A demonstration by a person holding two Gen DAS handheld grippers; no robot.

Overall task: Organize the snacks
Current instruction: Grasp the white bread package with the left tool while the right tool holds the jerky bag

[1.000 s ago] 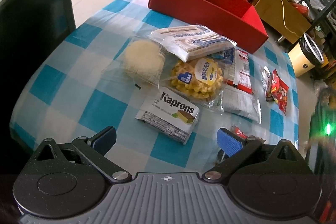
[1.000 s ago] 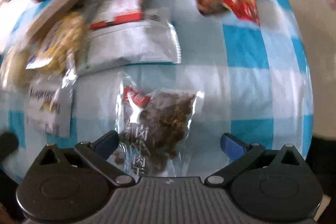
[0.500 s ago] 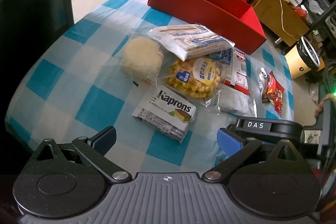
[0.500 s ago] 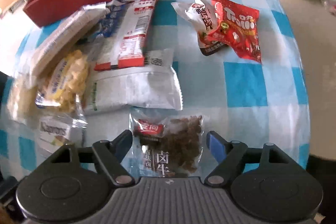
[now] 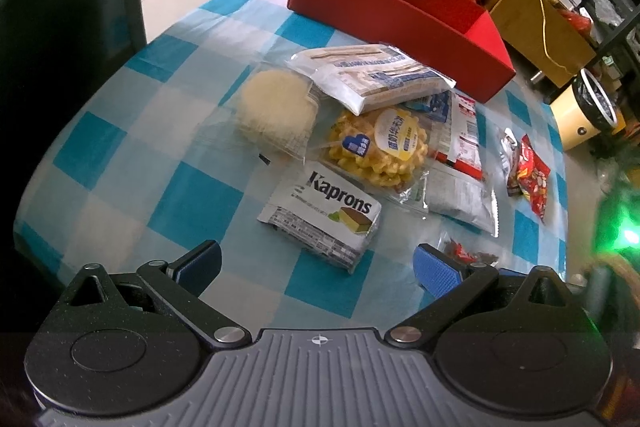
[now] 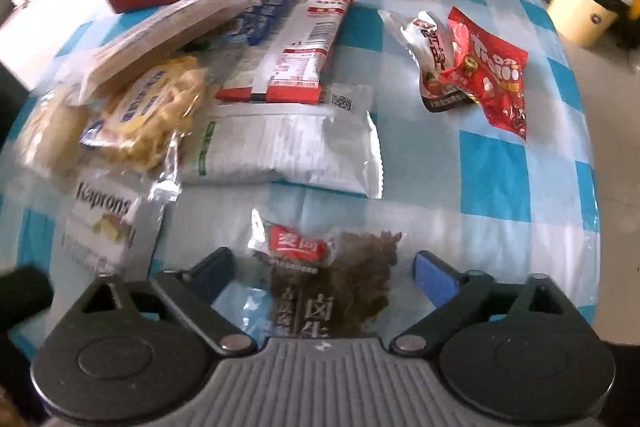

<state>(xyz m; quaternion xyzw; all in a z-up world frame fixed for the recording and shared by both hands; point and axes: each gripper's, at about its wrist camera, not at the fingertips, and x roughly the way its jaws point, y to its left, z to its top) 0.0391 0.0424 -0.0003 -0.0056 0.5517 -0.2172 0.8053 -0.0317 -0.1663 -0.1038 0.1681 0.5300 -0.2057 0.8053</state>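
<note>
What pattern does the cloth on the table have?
The tablecloth has blue and white checks, clearest in the left wrist view.

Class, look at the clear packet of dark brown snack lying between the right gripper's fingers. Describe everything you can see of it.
The packet of dark brown snack is a small clear plastic pouch with crimped edges, holding clumped brown pieces, with a red label near its top and dark printed characters lower down. It lies flat on the checked tablecloth, just below the silver-white bag, apart from it. It sits between the fingers of the right gripper, whose jaws are opening; neither pad presses on it. Its lower end is hidden behind the gripper body.
</note>
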